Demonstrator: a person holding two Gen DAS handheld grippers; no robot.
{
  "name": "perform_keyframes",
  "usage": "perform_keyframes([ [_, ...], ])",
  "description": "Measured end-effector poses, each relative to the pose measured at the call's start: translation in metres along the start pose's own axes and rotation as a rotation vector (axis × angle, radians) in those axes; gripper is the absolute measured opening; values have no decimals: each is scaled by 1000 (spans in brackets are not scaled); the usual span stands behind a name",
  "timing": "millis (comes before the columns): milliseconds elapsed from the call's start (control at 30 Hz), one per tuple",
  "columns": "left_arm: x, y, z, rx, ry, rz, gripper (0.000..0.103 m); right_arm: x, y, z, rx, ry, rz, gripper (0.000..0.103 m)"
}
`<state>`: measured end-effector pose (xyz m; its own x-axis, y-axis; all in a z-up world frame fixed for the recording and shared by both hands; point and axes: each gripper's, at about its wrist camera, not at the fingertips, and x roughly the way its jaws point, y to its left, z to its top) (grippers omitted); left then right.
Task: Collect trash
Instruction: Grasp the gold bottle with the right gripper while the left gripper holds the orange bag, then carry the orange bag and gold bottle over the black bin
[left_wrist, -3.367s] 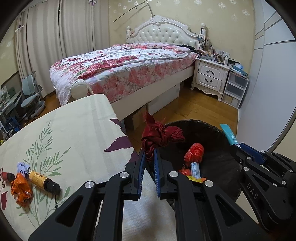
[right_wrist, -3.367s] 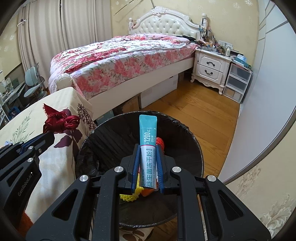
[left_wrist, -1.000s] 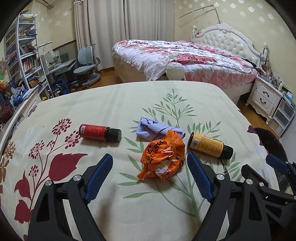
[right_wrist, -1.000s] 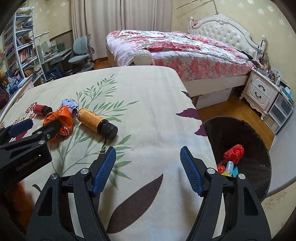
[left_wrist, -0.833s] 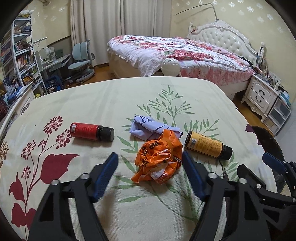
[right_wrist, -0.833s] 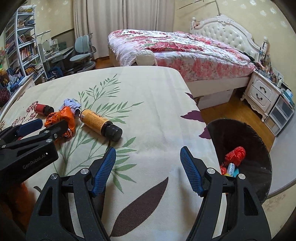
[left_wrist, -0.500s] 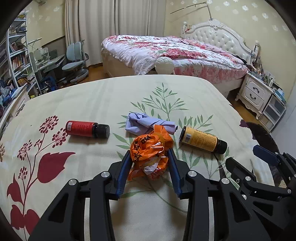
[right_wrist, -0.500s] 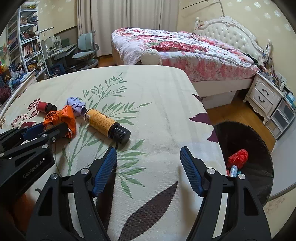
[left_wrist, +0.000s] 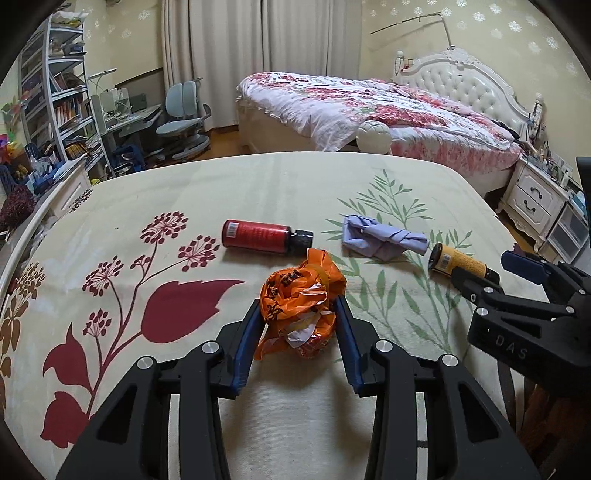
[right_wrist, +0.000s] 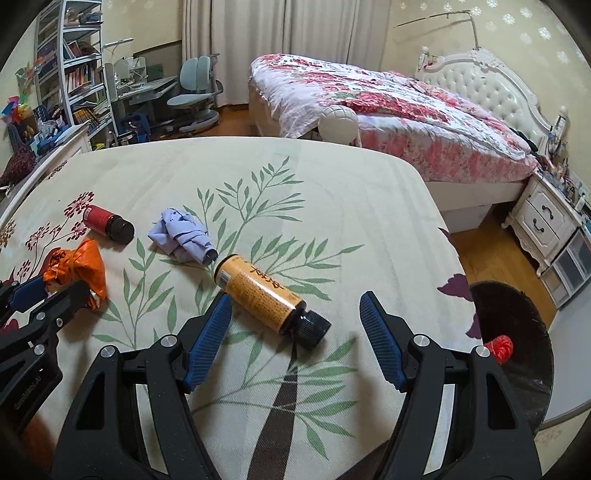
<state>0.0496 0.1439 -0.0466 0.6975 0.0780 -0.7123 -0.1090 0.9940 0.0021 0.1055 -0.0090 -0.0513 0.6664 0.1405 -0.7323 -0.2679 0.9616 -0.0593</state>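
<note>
Floral bed (tufted headboard), curtains — bookshelf, wooden floor

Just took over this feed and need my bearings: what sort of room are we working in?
A bedroom, most likely in a home: a bed with a tufted white headboard and floral bedding, a white nightstand, plus a study corner with bookshelf and desk chair.

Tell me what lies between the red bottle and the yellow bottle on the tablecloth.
A crumpled lilac cloth lies between the red bottle and the yellow bottle, clearest in the right wrist view.
</note>
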Motion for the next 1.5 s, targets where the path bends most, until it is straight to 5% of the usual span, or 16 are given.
perform_keyframes([
  [200, 2, 11, -2, -21, 7, 7, 41, 7, 9, 5, -10, 13, 10, 70],
  [600, 3, 13, -3, -33, 8, 4, 41, 7, 16, -3, -22, 47, 41, 25],
  [1500, -9, -2, -10, -35, -12, 0, 41, -31, -12, -36, 71, 16, 52, 24],
])
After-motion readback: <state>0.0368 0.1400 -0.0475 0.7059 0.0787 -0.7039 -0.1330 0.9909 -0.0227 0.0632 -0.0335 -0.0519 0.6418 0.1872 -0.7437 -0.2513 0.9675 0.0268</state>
